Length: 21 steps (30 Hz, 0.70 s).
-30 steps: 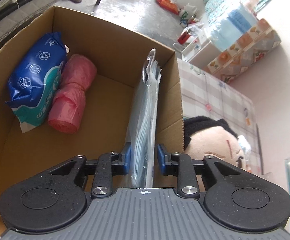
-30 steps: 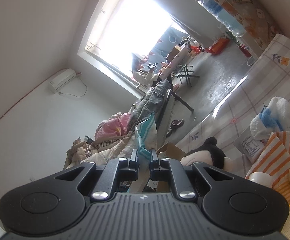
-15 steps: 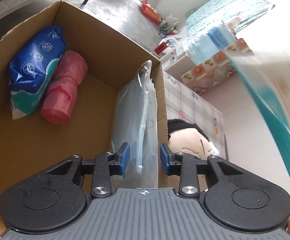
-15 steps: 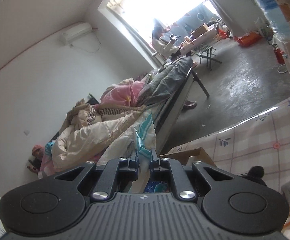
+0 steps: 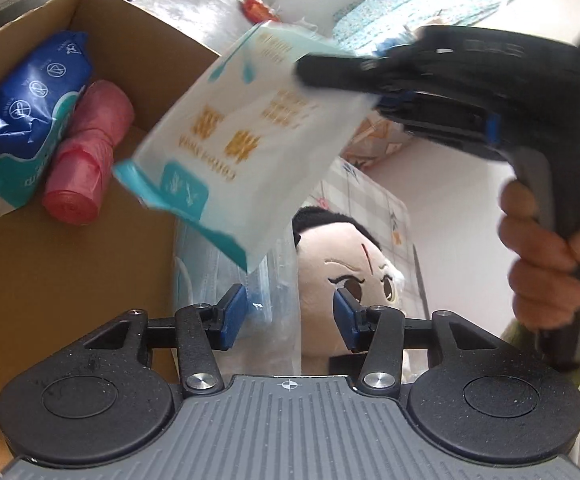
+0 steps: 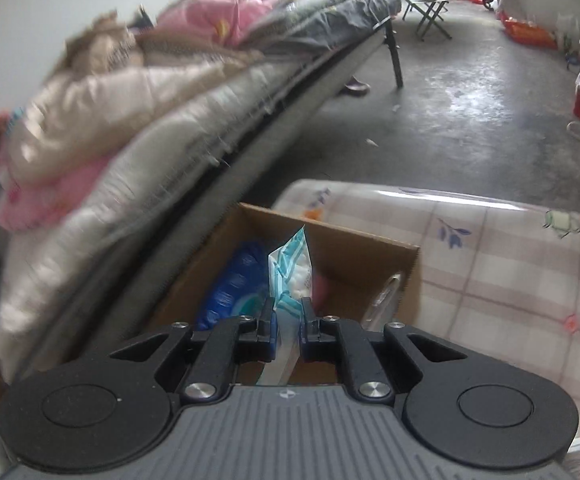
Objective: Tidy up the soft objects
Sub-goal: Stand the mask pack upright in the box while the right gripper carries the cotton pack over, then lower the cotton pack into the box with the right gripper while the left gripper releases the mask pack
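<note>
While the cardboard box (image 5: 102, 32) sits open on the checked surface (image 6: 510, 272), I'm mid-step on packing it. Largest in play: box, then the white-and-teal tissue pack (image 5: 250, 148), hanging above the box's right wall, pinched at its end seal by my right hand-held gripper (image 6: 289, 324), jaws narrow and clamped on it. The clear bag of face masks (image 5: 210, 264) stands inside against that right wall; my left hand-held gripper (image 5: 290, 316) has just been opening, pads partly apart either side of the bag, not pressing it. Blue pack (image 5: 30, 112) and pink roll (image 5: 86, 152) lie at the box's far left. Plush doll (image 5: 354, 268) waits just outside the right wall. Next move, I judge: lower the tissue pack into the free middle, then release. Beyond the box: a bed with heaped bedding (image 6: 150, 92), concrete floor (image 6: 470, 112).
</note>
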Each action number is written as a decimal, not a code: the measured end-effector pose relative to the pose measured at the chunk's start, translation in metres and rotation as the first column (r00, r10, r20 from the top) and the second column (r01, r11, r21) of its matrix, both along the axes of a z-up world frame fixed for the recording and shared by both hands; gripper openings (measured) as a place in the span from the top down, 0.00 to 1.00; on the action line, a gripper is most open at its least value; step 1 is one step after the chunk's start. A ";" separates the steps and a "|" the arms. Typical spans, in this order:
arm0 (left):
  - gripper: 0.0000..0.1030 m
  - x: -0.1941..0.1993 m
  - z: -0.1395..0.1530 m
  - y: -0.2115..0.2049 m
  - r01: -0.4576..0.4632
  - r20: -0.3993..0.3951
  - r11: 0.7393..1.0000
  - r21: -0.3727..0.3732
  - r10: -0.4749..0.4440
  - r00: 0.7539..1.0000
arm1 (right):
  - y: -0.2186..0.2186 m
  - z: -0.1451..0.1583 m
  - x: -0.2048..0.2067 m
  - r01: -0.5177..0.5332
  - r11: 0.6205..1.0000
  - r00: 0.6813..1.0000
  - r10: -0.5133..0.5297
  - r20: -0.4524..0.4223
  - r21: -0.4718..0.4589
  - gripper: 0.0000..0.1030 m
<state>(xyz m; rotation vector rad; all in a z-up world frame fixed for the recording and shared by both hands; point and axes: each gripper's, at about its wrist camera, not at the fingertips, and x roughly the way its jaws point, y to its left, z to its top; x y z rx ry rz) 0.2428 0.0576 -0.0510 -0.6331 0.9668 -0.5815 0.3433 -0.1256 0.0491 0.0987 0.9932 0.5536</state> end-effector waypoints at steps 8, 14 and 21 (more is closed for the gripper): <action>0.55 0.006 -0.005 -0.005 0.020 -0.006 1.000 -0.001 -0.020 1.000 | 0.059 -0.021 0.017 -0.148 0.918 0.989 0.140 -0.048 -0.368 0.89; 0.55 0.011 -0.008 -0.006 0.020 -0.014 1.000 -0.008 -0.020 1.000 | 0.098 -0.037 0.021 -0.222 0.826 0.973 0.225 -0.057 -0.518 0.89; 0.54 0.011 -0.013 -0.002 0.002 -0.034 1.000 0.005 -0.002 0.999 | 0.110 -0.042 0.032 -0.227 0.818 0.971 0.231 -0.059 -0.529 0.90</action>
